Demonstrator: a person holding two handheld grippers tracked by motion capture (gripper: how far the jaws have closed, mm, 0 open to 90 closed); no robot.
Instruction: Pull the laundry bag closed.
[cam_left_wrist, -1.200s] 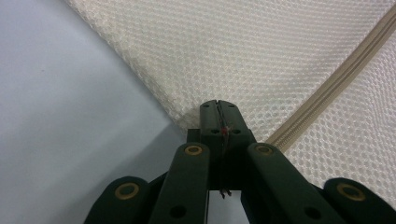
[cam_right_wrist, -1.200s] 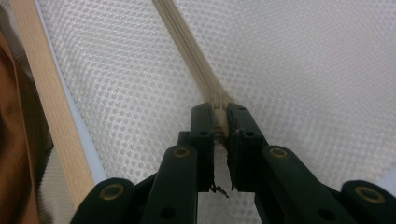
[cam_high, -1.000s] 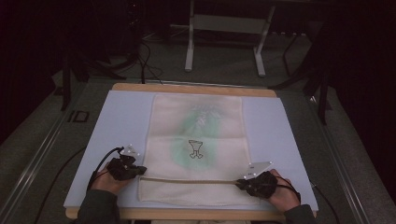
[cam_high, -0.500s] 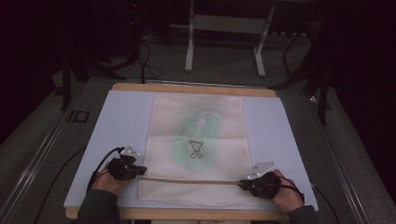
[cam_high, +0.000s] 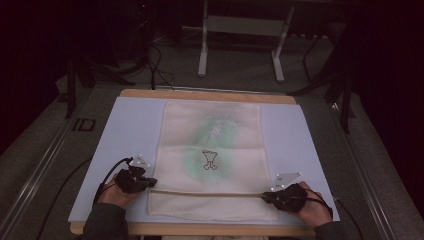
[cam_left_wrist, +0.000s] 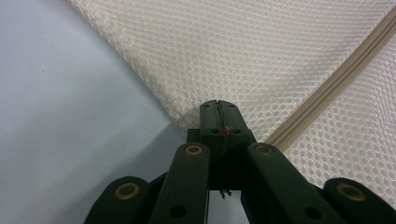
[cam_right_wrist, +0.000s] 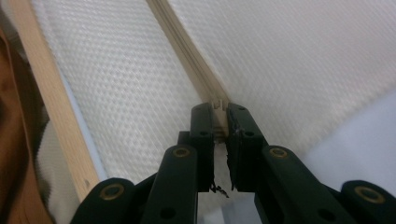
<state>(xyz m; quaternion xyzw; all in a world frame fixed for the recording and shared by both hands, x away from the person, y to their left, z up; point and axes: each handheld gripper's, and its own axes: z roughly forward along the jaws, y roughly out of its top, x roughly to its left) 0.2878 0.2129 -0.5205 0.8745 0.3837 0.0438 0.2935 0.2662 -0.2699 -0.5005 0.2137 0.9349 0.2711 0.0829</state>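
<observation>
While the left tongs (cam_left_wrist: 218, 108) clamp the mesh bag's (cam_high: 212, 150) corner and the right tongs (cam_right_wrist: 219, 112) pinch its zipper (cam_right_wrist: 187, 51) end, the bag lies flat between them; uneven pulling could tear free that thin grip.

- A pale blue mat (cam_high: 130, 135) covers the tabletop (cam_high: 205, 93), whose wooden edge shows at the far side.
- Beyond it, a white metal stand (cam_high: 240, 30) and dark cables (cam_high: 155, 65) on the grey floor (cam_high: 45, 150).

Both grippers are black, with brass-coloured rivets along their linked arms and small dark screws in the jaw blocks. The left gripper (cam_high: 136, 181) and the right gripper (cam_high: 286, 196) each carry a grey three-cornered plate and trail a black cable. The person wears dark sleeves (cam_high: 106, 221).
</observation>
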